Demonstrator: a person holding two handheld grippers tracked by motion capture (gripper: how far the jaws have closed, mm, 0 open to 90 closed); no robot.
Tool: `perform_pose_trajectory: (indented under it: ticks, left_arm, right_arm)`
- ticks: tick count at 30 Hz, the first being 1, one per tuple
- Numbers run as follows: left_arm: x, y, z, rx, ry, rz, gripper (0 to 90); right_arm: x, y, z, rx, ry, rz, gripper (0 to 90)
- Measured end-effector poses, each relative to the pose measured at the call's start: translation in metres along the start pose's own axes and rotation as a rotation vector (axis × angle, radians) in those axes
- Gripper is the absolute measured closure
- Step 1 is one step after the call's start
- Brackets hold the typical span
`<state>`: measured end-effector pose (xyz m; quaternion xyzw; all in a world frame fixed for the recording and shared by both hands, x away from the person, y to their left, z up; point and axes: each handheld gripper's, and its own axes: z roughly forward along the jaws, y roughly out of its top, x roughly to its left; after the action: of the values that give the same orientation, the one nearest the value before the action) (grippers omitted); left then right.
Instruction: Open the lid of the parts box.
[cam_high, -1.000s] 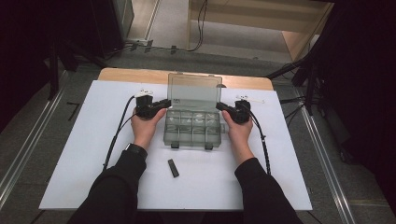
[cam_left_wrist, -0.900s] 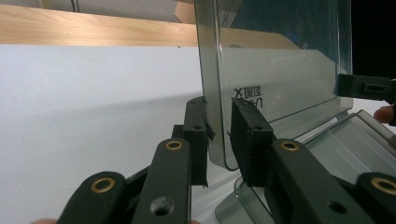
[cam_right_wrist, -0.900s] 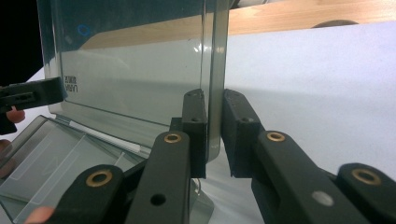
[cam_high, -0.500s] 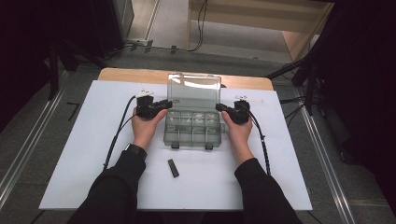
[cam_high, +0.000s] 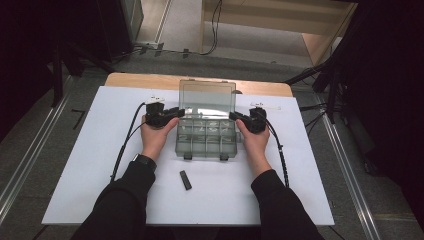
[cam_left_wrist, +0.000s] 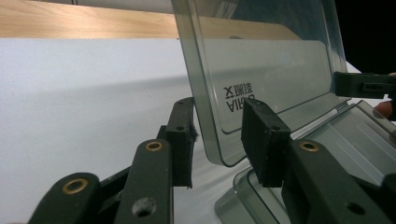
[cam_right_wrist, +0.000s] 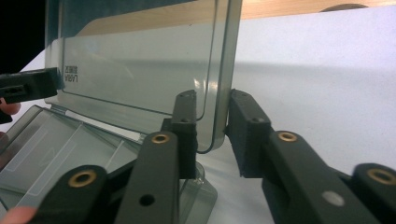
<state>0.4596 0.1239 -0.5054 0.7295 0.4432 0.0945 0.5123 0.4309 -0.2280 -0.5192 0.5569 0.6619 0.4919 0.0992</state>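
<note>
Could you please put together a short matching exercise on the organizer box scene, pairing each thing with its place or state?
Things:
1. lid
2. small black piece
3. left gripper
4. right gripper

Places or states:
A. lies flat on the white sheet, nearer the person than the organizer box
B. stands raised, hinged at the box's far edge
C. jaws straddle the lid's right edge
D. jaws straddle the lid's left edge

Pairs: 1-B, 2-A, 3-D, 4-C

A small black stick (cam_high: 185, 180) lies on the white sheet (cam_high: 90, 165) — a wooden table (cam_high: 140, 80) edge shows beyond.
</note>
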Motion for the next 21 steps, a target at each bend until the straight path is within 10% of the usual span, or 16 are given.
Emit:
perform_pose_trajectory:
  ticks: [5,21]
  left_arm:
    - [-0.004,0.001,-0.003,0.006,0.026,0.024,51.2]
    - [-0.015,-0.007,-0.041,-0.067,-0.073,0.076,12.2]
  right_arm:
    - [0.003,0.000,-0.003,-0.019,0.001,-0.030,52.0]
    - [0.018,-0.011,-0.034,-0.104,-0.019,-0.117,14.0]
